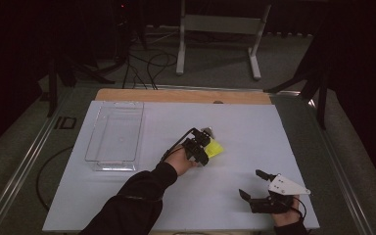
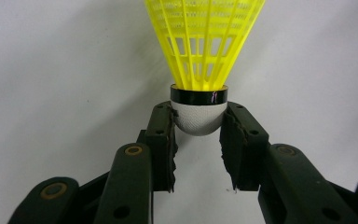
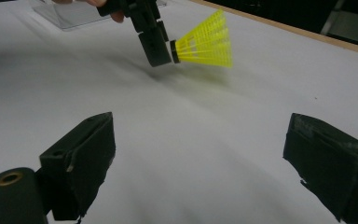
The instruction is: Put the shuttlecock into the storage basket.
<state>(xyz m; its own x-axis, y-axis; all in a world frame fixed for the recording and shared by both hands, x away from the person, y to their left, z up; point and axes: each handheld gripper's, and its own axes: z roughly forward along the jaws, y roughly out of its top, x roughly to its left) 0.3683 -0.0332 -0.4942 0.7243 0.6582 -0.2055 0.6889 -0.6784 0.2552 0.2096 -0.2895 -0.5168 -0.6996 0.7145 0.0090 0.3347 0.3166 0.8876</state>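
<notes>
A yellow plastic shuttlecock (image 1: 214, 148) with a white rounded cork and a black band is held just above the middle of the white table top. My left gripper (image 2: 198, 122) is shut on its cork (image 2: 196, 120), one pad on each side, and the yellow skirt (image 2: 204, 37) points away from the jaws. The right gripper view shows the shuttlecock (image 3: 205, 45) level, a little off the surface, in the left gripper (image 3: 161, 50). My right gripper (image 1: 253, 184) rests near the table's front right, open, with nothing between its fingers (image 3: 81, 161).
A clear plastic tray (image 1: 115, 135) lies at the left of the white table top (image 1: 254, 127). A wooden strip (image 1: 181, 95) runs along the far edge. Beyond it, cables and a metal frame (image 1: 220, 29) stand on the floor.
</notes>
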